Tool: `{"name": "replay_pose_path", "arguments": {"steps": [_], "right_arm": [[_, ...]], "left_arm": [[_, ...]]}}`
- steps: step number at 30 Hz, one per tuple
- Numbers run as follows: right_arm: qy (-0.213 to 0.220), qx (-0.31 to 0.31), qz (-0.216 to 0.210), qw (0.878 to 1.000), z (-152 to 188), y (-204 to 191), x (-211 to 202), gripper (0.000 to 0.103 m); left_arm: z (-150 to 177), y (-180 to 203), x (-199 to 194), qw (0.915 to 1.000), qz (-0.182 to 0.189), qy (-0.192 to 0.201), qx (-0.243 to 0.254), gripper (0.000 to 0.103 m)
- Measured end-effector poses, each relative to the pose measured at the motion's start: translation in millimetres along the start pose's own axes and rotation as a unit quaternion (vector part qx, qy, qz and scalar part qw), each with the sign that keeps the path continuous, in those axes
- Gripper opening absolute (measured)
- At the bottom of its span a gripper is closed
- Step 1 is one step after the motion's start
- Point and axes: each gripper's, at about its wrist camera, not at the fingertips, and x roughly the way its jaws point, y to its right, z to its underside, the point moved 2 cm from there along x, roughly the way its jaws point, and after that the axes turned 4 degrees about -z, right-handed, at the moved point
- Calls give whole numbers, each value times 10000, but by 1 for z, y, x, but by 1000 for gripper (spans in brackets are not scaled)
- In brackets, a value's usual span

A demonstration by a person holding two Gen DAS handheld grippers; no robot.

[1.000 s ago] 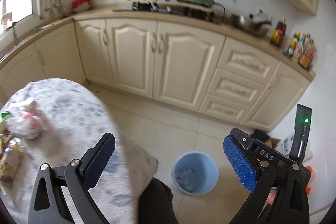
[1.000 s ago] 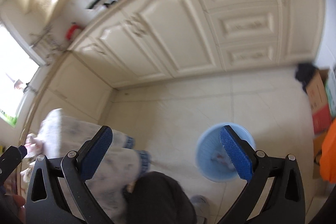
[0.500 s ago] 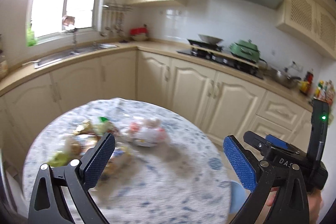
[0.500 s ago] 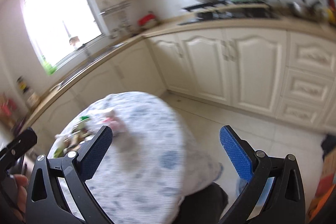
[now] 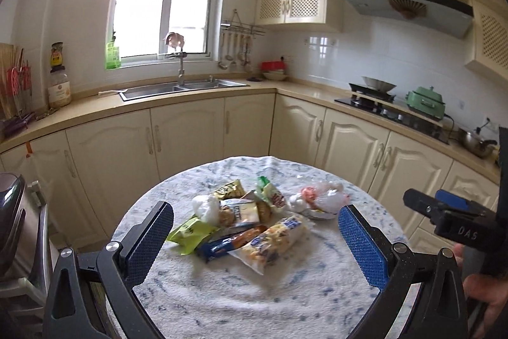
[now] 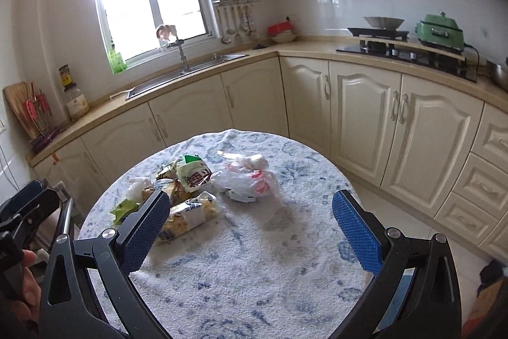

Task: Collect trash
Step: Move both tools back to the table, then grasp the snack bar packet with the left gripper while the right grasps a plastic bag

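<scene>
Blue-padded jaws of both tools stand spread wide and empty above a round table (image 5: 285, 301) covered in a white, blue-flecked cloth. Left to right in the left wrist view: the left gripper (image 5: 255, 240) frames a heap of trash lying ahead of it on the cloth. The heap comprises a green wrapper (image 5: 190, 232), a crumpled white wad (image 5: 205, 205), a yellow packet (image 5: 229, 189), a dark blue bar wrapper (image 5: 222, 245), a clear snack bag (image 5: 273, 240) and, farthest right, a knotted white plastic bag (image 5: 320, 199). The right gripper (image 6: 250, 227) enters at that view's right margin, held by a hand (image 5: 485, 294).

In the right wrist view the same heap sits ahead and to the left of the jaws, the snack bag (image 6: 187, 216) just beside the left pad and partly hidden by it, the plastic bag (image 6: 247, 180) nearer the centreline.

The snack bag's long axis runs obliquely, near-left to far-right, so it crosses the left tool's jaw gap at a slant. Judged from both views, the left tool is better centred on the wrappers, the right on the plastic bag. No bin is visible.
</scene>
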Motion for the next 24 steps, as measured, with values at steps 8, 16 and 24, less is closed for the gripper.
{"name": "replay_pose_path", "arguments": {"steps": [8,16,24], "right_arm": [[-278,-348,55,9990,-6,-7,37,103],[-823,-310,58,9961,-3,9,108,103],[-1228,-190,-18,9923,-6,24,175,103]], "left_arm": [[8,17,45,9995,-82,-241,194,102],[4,45,132,9930,-82,-982,659,102],[8,67,214,9802,-151,-1646,1093,100]]}}
